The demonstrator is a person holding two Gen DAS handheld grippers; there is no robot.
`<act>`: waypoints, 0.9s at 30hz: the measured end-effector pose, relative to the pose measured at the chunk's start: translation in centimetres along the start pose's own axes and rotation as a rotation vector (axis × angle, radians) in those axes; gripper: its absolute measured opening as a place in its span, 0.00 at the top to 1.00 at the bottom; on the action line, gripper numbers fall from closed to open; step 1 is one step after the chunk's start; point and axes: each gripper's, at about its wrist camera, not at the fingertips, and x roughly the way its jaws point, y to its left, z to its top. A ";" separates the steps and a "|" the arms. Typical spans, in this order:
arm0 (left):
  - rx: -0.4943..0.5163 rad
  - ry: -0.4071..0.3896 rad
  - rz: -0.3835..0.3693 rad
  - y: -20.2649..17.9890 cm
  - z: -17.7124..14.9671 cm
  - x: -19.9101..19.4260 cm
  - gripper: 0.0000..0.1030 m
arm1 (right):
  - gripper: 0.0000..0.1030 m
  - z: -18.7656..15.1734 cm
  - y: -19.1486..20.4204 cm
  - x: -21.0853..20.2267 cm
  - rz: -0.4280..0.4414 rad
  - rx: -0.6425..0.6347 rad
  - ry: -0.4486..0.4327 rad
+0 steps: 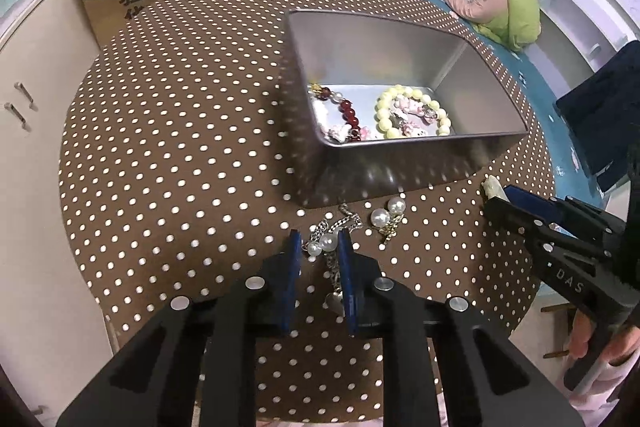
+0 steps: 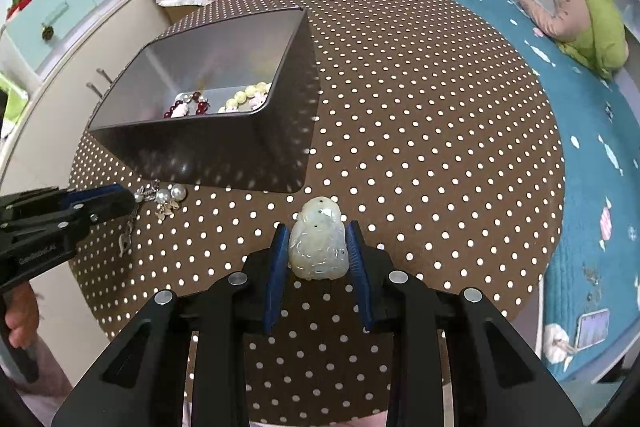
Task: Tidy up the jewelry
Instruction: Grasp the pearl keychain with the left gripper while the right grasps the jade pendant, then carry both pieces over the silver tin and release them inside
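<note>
Pick-up step in hand. The left gripper [image 1: 319, 247] pinches the silver pearl chain [image 1: 332, 243] lying on the dotted table [image 1: 180, 147], just near of the metal box [image 1: 400, 163]. The right gripper [image 2: 318, 247] clamps a pale jade pendant [image 2: 318, 247]. Next, judged: lift both over the box rim and release.

Chain bracelet [image 1: 334, 255] partly hidden between claw pads, perhaps gripped.

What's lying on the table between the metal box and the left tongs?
In the left wrist view, a silver chain with pearls and a gold pearl piece lie between the metal box and the left tongs, on the dotted tablecloth.
</note>
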 end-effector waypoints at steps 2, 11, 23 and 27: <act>-0.014 -0.017 0.000 0.4 -0.1 -0.8 0.84 | 0.71 0.0 -0.1 0.0 0.000 0.007 -0.001; -0.031 -0.092 0.004 1.5 0.0 -4.4 0.84 | 0.71 0.2 -1.3 -1.3 0.006 0.023 -0.031; -0.024 -0.122 -0.006 1.4 0.4 -5.9 0.84 | 0.79 -0.2 -1.6 -2.5 -0.002 0.008 -0.053; -0.031 -0.119 -0.005 1.5 0.4 -5.9 0.84 | 0.44 -0.4 -2.0 -2.5 -0.013 0.067 -0.047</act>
